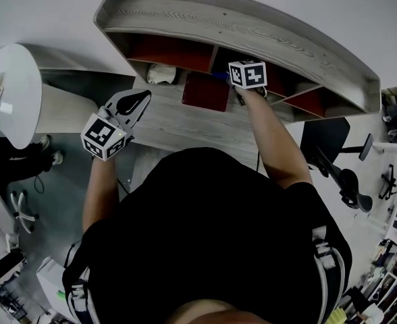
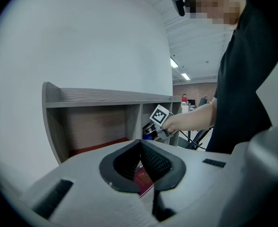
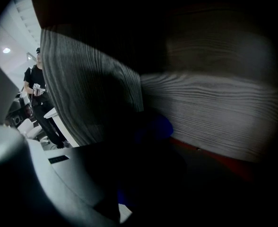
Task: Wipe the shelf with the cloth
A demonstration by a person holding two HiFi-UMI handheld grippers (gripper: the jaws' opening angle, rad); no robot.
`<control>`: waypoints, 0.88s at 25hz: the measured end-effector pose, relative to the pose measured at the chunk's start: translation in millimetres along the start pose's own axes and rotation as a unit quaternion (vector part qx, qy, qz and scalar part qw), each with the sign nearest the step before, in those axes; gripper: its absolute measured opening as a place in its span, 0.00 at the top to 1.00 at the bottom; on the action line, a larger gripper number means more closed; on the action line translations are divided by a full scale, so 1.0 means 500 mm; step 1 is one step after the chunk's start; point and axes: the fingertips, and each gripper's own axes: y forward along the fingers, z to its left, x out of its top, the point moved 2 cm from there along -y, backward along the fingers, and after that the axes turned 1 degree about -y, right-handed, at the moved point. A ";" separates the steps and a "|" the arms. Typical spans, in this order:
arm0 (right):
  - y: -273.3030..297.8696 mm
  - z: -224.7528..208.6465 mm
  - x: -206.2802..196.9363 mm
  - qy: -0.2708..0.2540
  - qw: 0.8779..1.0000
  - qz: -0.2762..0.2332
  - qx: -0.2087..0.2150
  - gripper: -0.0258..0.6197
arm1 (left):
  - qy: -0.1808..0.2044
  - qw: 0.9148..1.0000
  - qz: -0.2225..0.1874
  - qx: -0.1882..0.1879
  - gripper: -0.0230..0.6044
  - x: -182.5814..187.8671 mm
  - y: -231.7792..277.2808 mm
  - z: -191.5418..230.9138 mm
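The grey wooden shelf has compartments with red floors. My right gripper reaches into the middle compartment under its marker cube. It is shut on a blue cloth that lies against the compartment's inner corner. In the right gripper view the cloth shows dimly between the dark jaws of the right gripper, against the grey back wall. My left gripper hovers in front of the left compartment, shut and holding nothing. The left gripper view shows the left gripper with its jaws together, the shelf and the right gripper beyond.
A dark red box lies on the ledge before the middle compartment. A white object sits in the left compartment. A round white table stands at the left, an office chair at the right.
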 end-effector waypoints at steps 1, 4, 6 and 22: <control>-0.004 -0.003 -0.002 -0.001 1.000 0.001 -0.003 0.82 | 0.000 1.000 0.000 -0.002 0.94 0.000 0.002 -0.001; -0.017 -0.017 -0.008 -0.002 1.000 0.003 -0.015 0.82 | 0.000 1.000 0.002 -0.012 0.94 0.000 0.011 -0.003; -0.028 -0.032 -0.018 -0.001 1.000 0.006 -0.026 0.82 | -0.001 1.000 0.004 -0.019 0.94 -0.003 0.021 -0.005; -0.149 -0.180 -0.094 0.035 0.991 0.023 -0.124 0.82 | 0.011 0.997 -0.008 -0.075 0.94 0.021 0.093 -0.042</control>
